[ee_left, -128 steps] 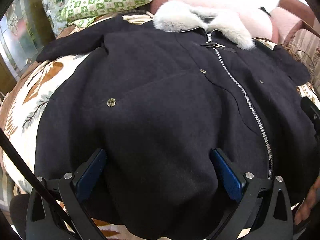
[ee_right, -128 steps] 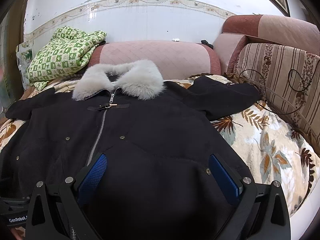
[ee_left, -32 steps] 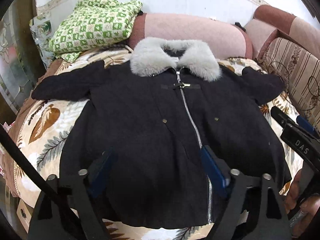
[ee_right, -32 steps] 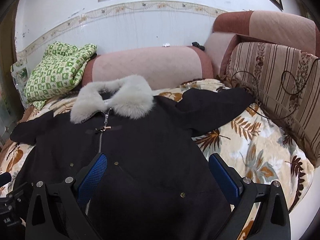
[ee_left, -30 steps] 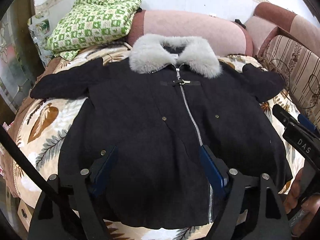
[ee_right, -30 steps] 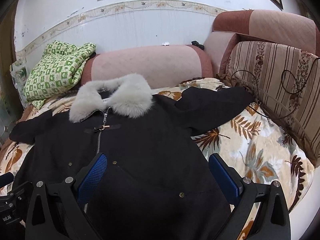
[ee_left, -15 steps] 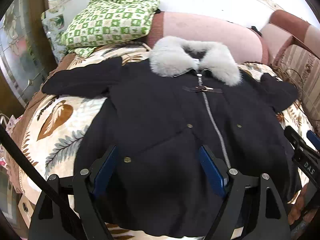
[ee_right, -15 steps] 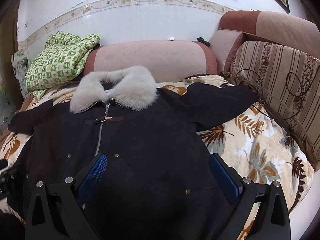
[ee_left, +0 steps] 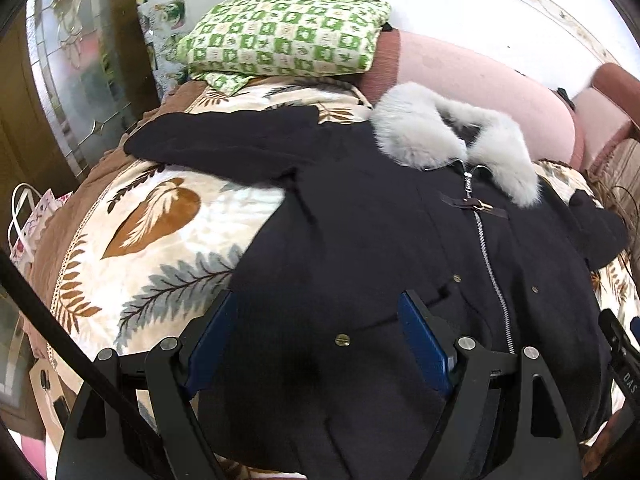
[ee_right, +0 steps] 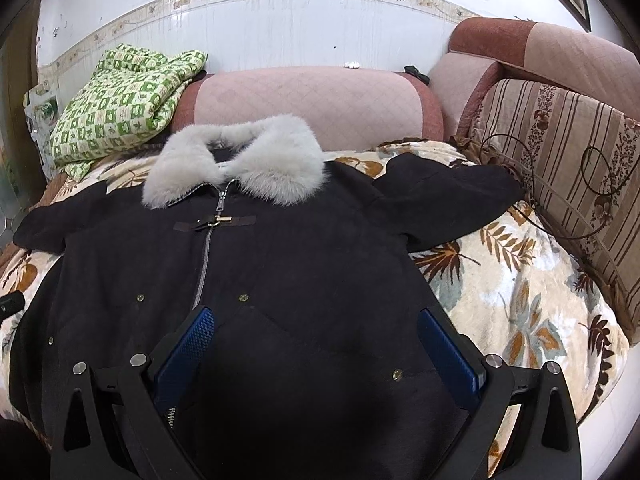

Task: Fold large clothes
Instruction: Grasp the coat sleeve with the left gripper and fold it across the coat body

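Note:
A black coat (ee_left: 360, 240) with a grey fur collar (ee_left: 420, 136) lies flat, front up and zipped, on a leaf-patterned blanket (ee_left: 160, 232). Its left sleeve (ee_left: 220, 148) stretches out to the side, and in the right wrist view the right sleeve (ee_right: 452, 196) does the same. My left gripper (ee_left: 318, 320) hovers open over the coat's lower left part, its left finger at the coat's side edge. Above the lower right front of the coat (ee_right: 320, 260), my right gripper (ee_right: 316, 332) also stands open. Nothing is pinched in either.
A folded green checked quilt (ee_right: 120, 96) lies at the back left against the pink sofa backrest (ee_right: 312, 104). A striped cushion (ee_right: 560, 152) with a dark cable lines the right side. A paper bag (ee_left: 28, 220) stands on the floor at the left.
My left gripper has moved left across the coat, from near the zipper to its left edge, and has rolled a little. The right gripper has shifted only slightly. The coat lies as before.

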